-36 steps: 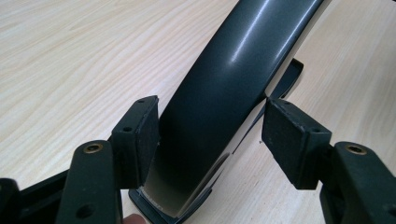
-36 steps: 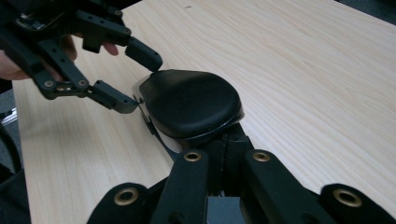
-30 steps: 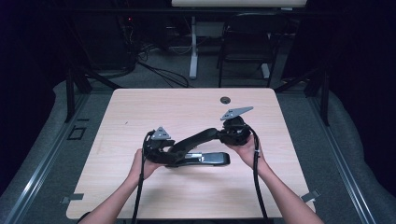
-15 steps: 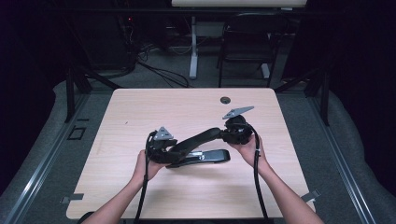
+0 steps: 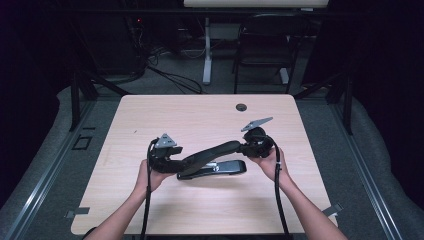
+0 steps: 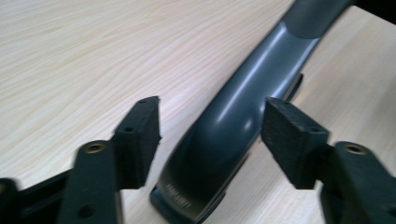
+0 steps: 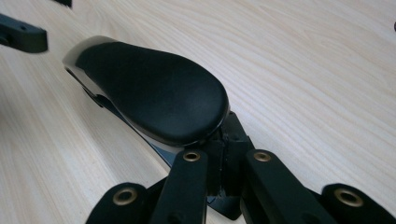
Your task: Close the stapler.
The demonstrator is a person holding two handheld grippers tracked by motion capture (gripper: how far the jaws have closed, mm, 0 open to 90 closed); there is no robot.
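Near the front edge of the counter (image 5: 150, 210), two forearms come in from below, each hand holding a hand-held gripper. Between them a black stapler (image 5: 210, 162) lies on the pale wood, its base flat and its top arm raised toward the right. The left hand-held gripper (image 5: 172, 162) sits at the stapler's hinged left end; in its own view the jaws stand apart on either side of the grey body (image 6: 224, 140), the pads (image 6: 140, 140) just beside it but not pressing, and they have just been opening a little. The right hand-held gripper (image 5: 242, 147) meets the lifted tip of the top arm; in its own view the jaws are closed tight at the bottom, just beneath the arm's rounded black end (image 7: 154, 100), though whether they pinch part of it I cannot tell. Farther off, a small dark hole (image 5: 241, 107) sits in the counter near its back edge.
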